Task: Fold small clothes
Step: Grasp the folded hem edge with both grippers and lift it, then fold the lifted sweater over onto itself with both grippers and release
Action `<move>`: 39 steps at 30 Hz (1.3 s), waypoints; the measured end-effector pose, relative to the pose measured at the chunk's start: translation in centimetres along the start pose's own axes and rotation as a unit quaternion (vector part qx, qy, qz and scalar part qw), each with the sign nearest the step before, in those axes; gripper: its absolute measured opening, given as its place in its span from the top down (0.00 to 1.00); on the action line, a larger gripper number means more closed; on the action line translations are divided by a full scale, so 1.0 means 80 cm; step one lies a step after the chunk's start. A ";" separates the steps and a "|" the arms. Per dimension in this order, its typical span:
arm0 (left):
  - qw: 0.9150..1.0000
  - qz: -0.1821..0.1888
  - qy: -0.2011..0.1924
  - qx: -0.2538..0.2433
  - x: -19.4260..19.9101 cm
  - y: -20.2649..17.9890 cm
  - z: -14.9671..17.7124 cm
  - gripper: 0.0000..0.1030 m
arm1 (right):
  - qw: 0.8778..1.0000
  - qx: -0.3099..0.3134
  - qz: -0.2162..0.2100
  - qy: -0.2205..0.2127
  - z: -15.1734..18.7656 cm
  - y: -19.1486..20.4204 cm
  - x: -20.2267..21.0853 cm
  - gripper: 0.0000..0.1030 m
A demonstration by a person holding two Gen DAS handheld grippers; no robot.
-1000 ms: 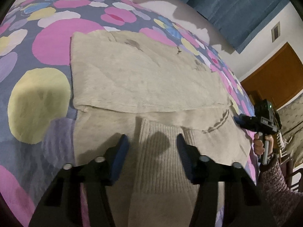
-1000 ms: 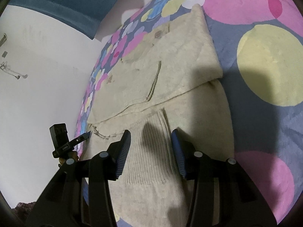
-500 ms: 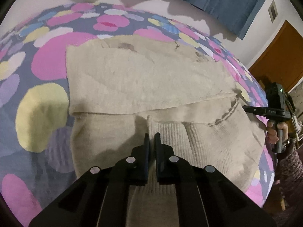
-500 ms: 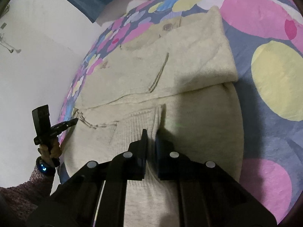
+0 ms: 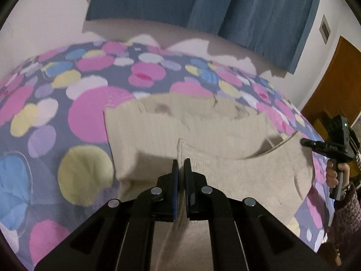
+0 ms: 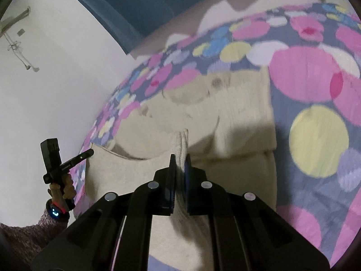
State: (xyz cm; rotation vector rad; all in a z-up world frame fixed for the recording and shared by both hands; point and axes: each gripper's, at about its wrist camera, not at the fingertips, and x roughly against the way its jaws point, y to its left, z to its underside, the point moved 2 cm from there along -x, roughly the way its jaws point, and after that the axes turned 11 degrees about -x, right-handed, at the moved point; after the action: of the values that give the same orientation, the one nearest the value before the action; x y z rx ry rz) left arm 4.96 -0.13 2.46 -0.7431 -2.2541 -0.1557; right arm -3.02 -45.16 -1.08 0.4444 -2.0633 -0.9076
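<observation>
A beige sweater [image 5: 180, 131] lies on the bed [image 5: 94, 117], partly folded. The left claw [image 5: 181, 169] is closed tight on the ribbed hem, pinching it up off the bed. The right claw [image 6: 180, 164] is likewise clamped on the hem's other corner, so the lifted edge hangs above the sweater's far half.

Ribbed hem of the beige sweater [image 5: 237, 171] now pinched and lifted off the bedspread [image 5: 90, 117].
</observation>
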 end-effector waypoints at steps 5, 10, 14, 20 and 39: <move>1.000 -0.016 -0.016 0.009 -0.006 0.015 -0.033 0.96 | 1.000 -0.002 -0.005 -0.028 -0.036 0.010 0.004 0.94; 0.999 -0.026 -0.016 0.039 -0.030 0.040 -0.065 0.96 | 0.999 -0.011 0.000 -0.049 -0.079 0.015 -0.013 0.94; 0.998 -0.041 -0.014 0.043 -0.055 0.053 -0.092 0.96 | 0.998 -0.020 0.012 -0.053 -0.113 0.012 -0.035 0.94; 0.997 -0.062 -0.007 0.053 -0.100 0.073 -0.121 0.96 | 0.998 -0.040 0.025 -0.051 -0.154 -0.003 -0.078 0.94; 0.990 -0.078 0.067 0.095 -0.220 0.132 -0.108 0.96 | 0.991 -0.107 0.080 0.000 -0.189 -0.098 -0.185 0.94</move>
State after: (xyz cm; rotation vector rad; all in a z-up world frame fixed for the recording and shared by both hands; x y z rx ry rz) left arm 25.98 -2.39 -4.68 -0.4428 -2.1623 -0.0619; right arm 17.93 -48.56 -8.82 0.1606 -1.9441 -1.0175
